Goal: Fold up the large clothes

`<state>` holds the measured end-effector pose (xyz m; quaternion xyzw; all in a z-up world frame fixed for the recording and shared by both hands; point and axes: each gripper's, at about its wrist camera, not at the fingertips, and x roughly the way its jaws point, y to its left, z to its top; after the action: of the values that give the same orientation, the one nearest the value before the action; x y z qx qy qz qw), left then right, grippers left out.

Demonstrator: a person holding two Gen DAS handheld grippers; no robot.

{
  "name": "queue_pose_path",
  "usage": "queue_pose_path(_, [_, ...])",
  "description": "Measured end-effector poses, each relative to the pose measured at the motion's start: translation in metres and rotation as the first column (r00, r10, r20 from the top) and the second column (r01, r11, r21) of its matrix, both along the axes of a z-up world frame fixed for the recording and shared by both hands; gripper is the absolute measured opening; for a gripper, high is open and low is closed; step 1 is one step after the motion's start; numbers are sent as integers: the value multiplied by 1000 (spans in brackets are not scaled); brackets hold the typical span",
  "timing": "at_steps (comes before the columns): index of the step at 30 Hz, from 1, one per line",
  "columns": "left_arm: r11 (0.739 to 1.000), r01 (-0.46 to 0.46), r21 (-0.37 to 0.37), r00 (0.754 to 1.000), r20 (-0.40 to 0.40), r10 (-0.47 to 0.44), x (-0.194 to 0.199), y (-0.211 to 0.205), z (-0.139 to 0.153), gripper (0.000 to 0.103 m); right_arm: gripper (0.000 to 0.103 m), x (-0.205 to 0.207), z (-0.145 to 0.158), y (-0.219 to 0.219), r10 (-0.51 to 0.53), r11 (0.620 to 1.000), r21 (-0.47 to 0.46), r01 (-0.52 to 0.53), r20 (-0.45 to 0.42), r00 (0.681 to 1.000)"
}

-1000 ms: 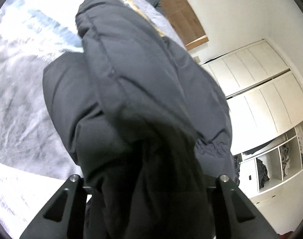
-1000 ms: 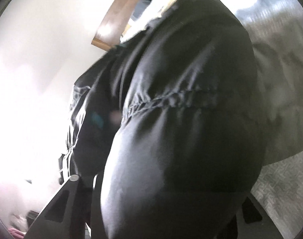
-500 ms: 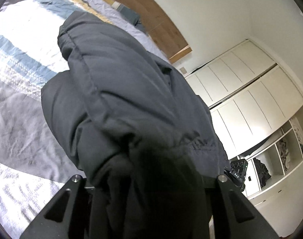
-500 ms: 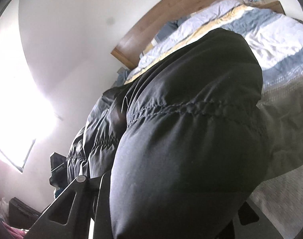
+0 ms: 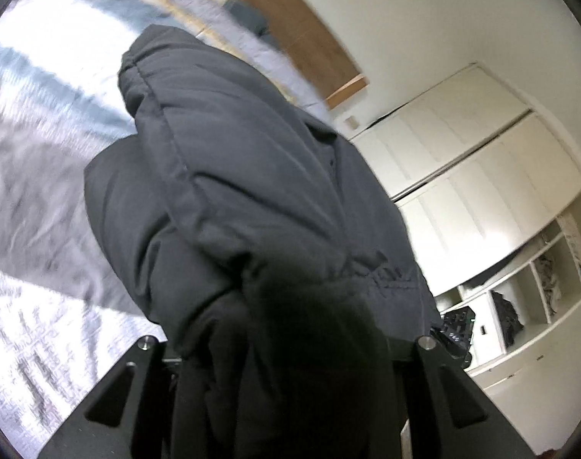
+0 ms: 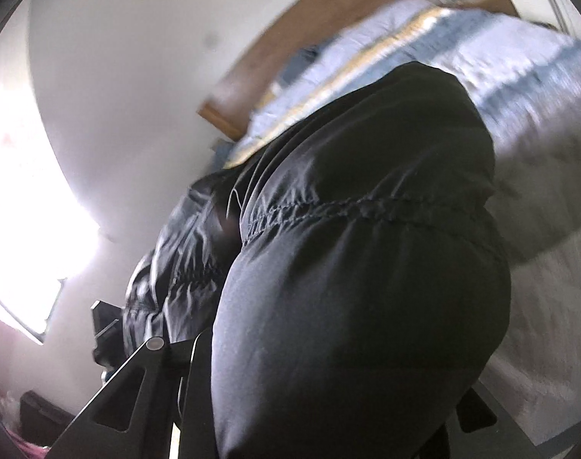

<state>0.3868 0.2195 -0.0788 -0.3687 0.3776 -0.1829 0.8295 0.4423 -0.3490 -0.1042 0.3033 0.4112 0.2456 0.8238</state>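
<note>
A dark grey padded jacket (image 5: 252,199) fills the middle of the left wrist view and bulges out from between the fingers. My left gripper (image 5: 286,348) is shut on the jacket and holds it up above the bed. The same jacket (image 6: 359,267) looks black in the right wrist view and hides most of it. My right gripper (image 6: 328,352) is shut on the jacket too, with thick fabric bunched between its fingers; its right finger is mostly hidden. The other gripper (image 6: 107,329) shows at the jacket's far side.
The bed (image 5: 30,153) with a grey, blue and white striped cover lies below, with a wooden headboard (image 5: 290,26) behind. White wardrobe doors (image 5: 462,160) and open shelves (image 5: 527,290) stand on the right. A bright window (image 6: 19,222) is on the left of the right wrist view.
Both grippers have tilted up with the jacket still held. More of the headboard, wall and wardrobe shows now, and the views are blurred by motion.
</note>
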Motion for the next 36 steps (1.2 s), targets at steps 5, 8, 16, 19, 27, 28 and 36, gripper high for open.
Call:
queue_pose_path(5, [998, -60, -18, 993, -106, 58, 2, 23, -43, 34, 30, 8, -42, -8, -49, 998, -34, 46, -96, 994])
queue_pose_path(8, [998, -57, 9, 986, -158, 57, 1, 34, -55, 50, 47, 15, -49, -9, -68, 993, -102, 55, -121, 990])
queue_pose_path(16, [996, -82, 23, 963, -254, 85, -22, 77, -37, 64, 103, 15, -34, -41, -237, 957, -196, 215, -98, 967])
queue_pose_path(19, [987, -150, 57, 958, -240, 159, -36, 96, -20, 65, 103, -1, -12, -53, -285, 937, -232, 261, -77, 956])
queue_pose_path(27, [929, -309, 202, 929, -146, 341, -122, 96, 38, 69, 103, -86, 43, -35, -254, 870, -437, 227, -3, 967])
queue_pose_path(28, [922, -314, 227, 927, -137, 350, -132, 91, 42, 69, 103, -96, 43, -34, -247, 866, -446, 224, 8, 969])
queue_pose_path(36, [818, -347, 458, 910, -45, 411, -223, 14, 69, 69, 103, -199, 62, 8, -209, 828, -516, 219, 79, 975])
